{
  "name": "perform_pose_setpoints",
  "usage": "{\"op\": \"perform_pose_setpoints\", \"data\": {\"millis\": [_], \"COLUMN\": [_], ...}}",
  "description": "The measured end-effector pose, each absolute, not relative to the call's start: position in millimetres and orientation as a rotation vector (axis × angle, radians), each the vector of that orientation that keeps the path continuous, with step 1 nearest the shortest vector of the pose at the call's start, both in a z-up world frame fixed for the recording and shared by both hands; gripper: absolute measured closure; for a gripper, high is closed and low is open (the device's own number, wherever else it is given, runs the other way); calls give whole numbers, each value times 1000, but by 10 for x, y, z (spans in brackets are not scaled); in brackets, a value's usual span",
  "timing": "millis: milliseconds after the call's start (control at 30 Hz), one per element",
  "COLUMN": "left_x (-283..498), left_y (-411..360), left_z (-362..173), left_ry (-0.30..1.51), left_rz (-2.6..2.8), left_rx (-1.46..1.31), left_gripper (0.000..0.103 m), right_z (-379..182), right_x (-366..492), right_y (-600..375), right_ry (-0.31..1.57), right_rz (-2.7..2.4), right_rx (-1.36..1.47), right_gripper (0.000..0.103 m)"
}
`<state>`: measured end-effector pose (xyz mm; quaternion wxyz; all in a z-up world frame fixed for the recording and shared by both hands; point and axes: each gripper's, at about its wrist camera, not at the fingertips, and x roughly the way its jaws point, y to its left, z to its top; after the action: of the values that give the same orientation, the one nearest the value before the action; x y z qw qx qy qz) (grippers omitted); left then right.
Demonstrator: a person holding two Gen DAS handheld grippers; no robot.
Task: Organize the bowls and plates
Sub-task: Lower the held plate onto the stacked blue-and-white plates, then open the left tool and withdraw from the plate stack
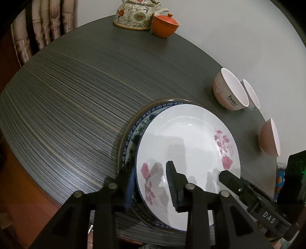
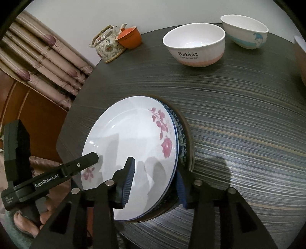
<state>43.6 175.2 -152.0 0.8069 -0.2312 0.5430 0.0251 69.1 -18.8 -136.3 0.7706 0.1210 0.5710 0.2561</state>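
Observation:
A white plate with pink flowers (image 1: 187,138) (image 2: 130,130) tops a stack near the table's front edge, over a blue-patterned plate (image 1: 145,118) (image 2: 181,138) and a dark-rimmed one (image 1: 130,124). My left gripper (image 1: 151,172) straddles the stack's left rim, one finger over the white plate and the blue pad outside; the jaws stand apart, open. My right gripper (image 2: 155,168) straddles the right rim the same way, open. Three bowls stand apart further back: a Rabbit bowl (image 1: 229,92) (image 2: 193,46), a white-and-blue bowl (image 1: 252,93) (image 2: 246,30) and a brown bowl (image 1: 269,138).
A flowered teapot (image 1: 133,17) (image 2: 107,46) and an orange lidded cup (image 1: 165,24) (image 2: 130,38) stand at the far edge of the round dark table (image 1: 76,95). Curtains (image 2: 44,63) hang beyond it. A person's hand (image 2: 28,220) holds the left gripper's handle.

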Motion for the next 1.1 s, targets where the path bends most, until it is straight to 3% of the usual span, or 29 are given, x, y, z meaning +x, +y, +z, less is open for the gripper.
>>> {"op": "perform_pose_setpoints", "data": {"millis": [367,533,667,1100], "left_x": [411,405,399,352], "left_y": [1775,1767,1761,1702], "left_z": [-1392,-1355,-1343,-1191], "left_ry": [1111,1099,1100,1057], "left_rz": [63,76,86,98], "left_rx": [-476,-471,-461,-432], "left_gripper": [64,55,55,55], "right_z": [-1318,-1318,-1310,-1181], "right_x": [681,693,685,606], "right_y": [-94,-86,-27,-119], "right_ry": [1260,1279,1279,1222], "right_rz": [547,541,552,576], "right_rx": [199,186,168,175], "right_gripper": [50,50,41,30]}}
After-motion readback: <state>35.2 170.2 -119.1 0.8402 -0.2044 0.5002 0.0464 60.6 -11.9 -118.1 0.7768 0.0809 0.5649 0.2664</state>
